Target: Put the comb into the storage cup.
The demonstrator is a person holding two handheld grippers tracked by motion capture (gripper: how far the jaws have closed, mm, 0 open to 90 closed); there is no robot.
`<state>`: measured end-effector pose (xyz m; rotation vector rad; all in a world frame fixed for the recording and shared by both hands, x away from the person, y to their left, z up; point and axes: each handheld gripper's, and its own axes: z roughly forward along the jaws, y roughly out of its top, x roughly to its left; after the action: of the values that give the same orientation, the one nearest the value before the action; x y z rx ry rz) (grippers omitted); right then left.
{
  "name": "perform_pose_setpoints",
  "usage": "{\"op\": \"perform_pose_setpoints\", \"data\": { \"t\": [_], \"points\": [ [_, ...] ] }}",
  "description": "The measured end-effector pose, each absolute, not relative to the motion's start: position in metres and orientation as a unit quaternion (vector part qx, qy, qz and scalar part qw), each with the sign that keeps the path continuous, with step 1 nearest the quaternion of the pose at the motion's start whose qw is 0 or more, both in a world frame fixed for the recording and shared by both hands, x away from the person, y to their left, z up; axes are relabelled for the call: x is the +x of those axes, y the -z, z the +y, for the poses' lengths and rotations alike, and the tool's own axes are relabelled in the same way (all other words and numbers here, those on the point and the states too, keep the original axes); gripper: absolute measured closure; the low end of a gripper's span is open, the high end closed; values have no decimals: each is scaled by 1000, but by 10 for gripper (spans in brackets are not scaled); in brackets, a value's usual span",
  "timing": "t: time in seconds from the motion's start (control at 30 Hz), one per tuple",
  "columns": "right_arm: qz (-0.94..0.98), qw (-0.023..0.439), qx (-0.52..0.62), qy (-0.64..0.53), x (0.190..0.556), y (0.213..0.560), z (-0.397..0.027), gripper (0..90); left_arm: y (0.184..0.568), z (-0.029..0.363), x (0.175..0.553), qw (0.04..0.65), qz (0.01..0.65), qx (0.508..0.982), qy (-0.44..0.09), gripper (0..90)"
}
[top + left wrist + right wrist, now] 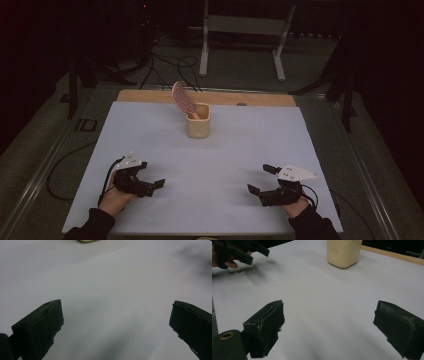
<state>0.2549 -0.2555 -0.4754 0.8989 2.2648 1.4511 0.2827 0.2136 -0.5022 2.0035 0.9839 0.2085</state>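
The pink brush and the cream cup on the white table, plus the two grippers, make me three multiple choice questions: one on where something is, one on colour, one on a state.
1. Where is the brush?
A. Lying flat on the mat
B. Standing in the cup, head leaning out to the left
C. Held in a gripper

2. What colour is the cup?
A. Cream
B. Blue
C. Black

3. How do the jaws of the left gripper and the right gripper stand?
A. Both shut on the brush
B. One shut, one open
C. Both open and holding nothing

Answers:
1. B, since the high view shows the handle inside the cup and the pink head sticking up past its rim.
2. A, as its wall looks pale cream in the high view and the right gripper view.
3. C, because each gripper view shows bare white mat between widely parted jaws.
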Motion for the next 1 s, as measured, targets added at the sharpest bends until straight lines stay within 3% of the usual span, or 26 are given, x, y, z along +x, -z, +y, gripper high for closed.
{"op": "perform_pose_setpoints", "data": {
  "t": [1.0],
  "points": [
    [793, 153, 309, -502, 255, 477, -255, 89, 517, 253, 245, 417, 422, 798, -106, 2]
  ]
}}
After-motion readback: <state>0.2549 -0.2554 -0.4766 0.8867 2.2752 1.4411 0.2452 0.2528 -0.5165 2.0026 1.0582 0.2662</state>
